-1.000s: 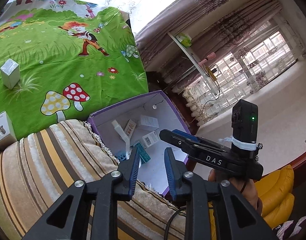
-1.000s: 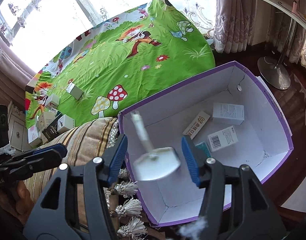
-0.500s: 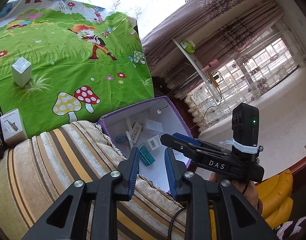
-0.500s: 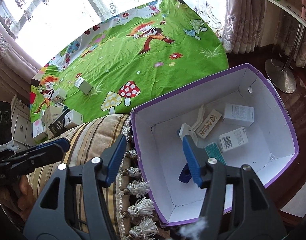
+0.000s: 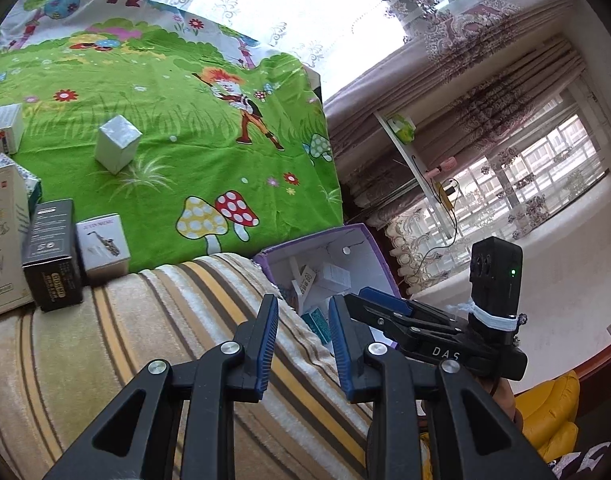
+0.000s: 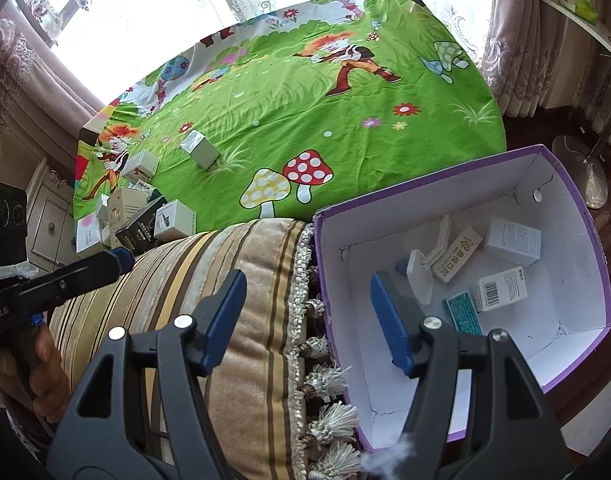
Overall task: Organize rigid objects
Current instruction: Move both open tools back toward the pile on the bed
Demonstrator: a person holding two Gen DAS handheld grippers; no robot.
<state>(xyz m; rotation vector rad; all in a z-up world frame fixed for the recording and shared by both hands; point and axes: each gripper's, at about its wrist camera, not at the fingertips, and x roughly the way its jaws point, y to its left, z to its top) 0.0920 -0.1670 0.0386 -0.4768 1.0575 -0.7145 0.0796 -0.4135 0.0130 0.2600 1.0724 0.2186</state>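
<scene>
Claws both tilt downward over the striped cushion (image 6: 209, 264): my right gripper (image 6: 305, 312) hangs across the edge of the purple box (image 6: 585, 224), its jaws opening with nothing between them, and my left gripper (image 5: 301, 340) points toward that box with its jaws narrow and empty. Small cartons (image 6: 513, 240) and a white scoop (image 6: 421, 276) lie inside the box, while other cartons (image 5: 115, 148) stand on the green cloth (image 5: 177, 120) beyond the cushion.

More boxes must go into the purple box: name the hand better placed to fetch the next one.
Left. The left gripper is empty and sits nearer the saxophone box; the right gripper, jaws opening and empty, hangs by the purple box.
</scene>
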